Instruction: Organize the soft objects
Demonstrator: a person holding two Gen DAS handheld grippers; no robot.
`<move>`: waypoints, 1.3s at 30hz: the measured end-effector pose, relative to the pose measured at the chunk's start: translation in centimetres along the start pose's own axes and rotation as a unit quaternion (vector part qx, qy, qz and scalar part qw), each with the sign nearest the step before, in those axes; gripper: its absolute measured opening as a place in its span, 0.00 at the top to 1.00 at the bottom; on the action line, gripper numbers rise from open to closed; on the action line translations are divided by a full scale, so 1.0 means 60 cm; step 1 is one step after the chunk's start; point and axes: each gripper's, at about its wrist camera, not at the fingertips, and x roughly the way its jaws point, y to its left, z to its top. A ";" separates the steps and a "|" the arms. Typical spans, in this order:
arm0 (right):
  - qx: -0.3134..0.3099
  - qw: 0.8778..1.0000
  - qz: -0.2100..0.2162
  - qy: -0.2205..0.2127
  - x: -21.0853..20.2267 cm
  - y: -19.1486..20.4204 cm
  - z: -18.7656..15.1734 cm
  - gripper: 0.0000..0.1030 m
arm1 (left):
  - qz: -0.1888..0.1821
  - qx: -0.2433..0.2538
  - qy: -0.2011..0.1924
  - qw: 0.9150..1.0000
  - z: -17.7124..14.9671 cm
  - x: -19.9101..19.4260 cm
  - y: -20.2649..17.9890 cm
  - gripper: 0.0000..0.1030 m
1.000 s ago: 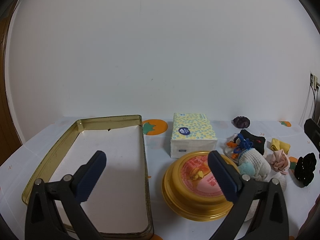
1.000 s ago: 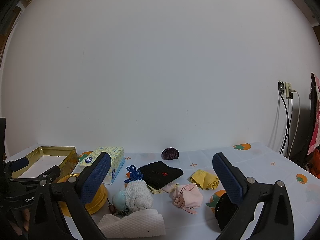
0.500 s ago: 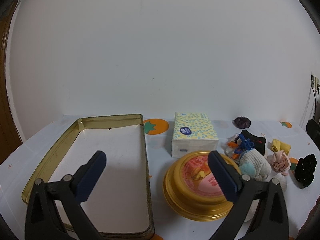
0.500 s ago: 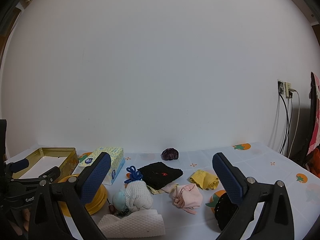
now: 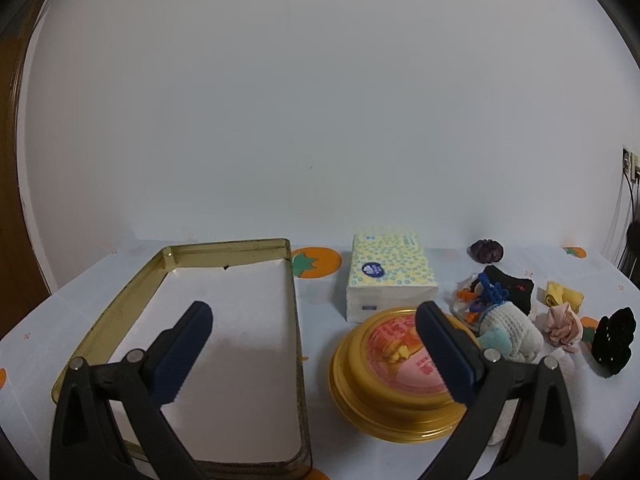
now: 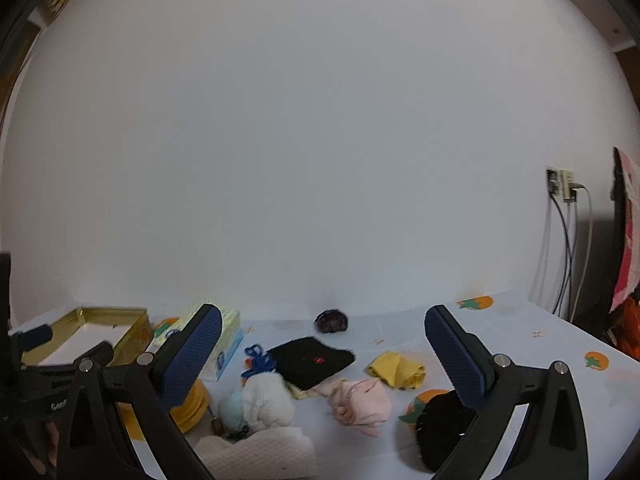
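A pile of soft items lies on the table: a white knit pouch [image 6: 266, 400] with a blue cord, a black cloth [image 6: 312, 360], a pink cloth [image 6: 362, 402], a yellow cloth [image 6: 396, 370], a black scrunchie [image 6: 440, 420], a purple scrunchie [image 6: 331, 321] and a white towel [image 6: 260, 454]. A gold rectangular tin [image 5: 224, 324] lined with white paper stands open at the left. My left gripper [image 5: 316, 352] is open and empty above the tin and a round gold lid [image 5: 400, 372]. My right gripper [image 6: 320, 354] is open and empty above the pile.
A yellow-patterned tissue pack [image 5: 390, 280] stands behind the round gold lid. The tablecloth [image 5: 316, 268] is white with orange fruit prints. A wall socket with cables [image 6: 562, 188] is at the right. The white wall runs close behind the table.
Both views have shifted slightly. The right view has tilted down and drawn a little closer to the pile. Both grippers stay open and empty.
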 end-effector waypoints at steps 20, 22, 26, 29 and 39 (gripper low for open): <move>0.109 0.965 -0.009 0.240 0.055 -0.258 -0.053 0.10 | -0.169 0.108 0.025 0.979 -0.018 -0.047 -0.122 0.00; 0.113 0.957 0.024 0.268 0.068 -0.242 -0.065 0.10 | -0.190 0.125 0.028 0.973 -0.021 -0.056 -0.145 0.00; 0.086 0.950 0.033 0.300 0.098 -0.206 -0.084 0.10 | -0.210 0.178 0.035 0.961 -0.032 -0.066 -0.188 0.00; 0.088 0.938 0.039 0.332 0.116 -0.207 -0.098 0.25 | -0.224 0.206 0.036 0.952 -0.039 -0.074 -0.206 0.00; 0.142 0.964 0.057 0.220 0.052 -0.242 -0.055 0.46 | -0.232 0.259 0.076 0.935 -0.046 -0.047 -0.285 0.14</move>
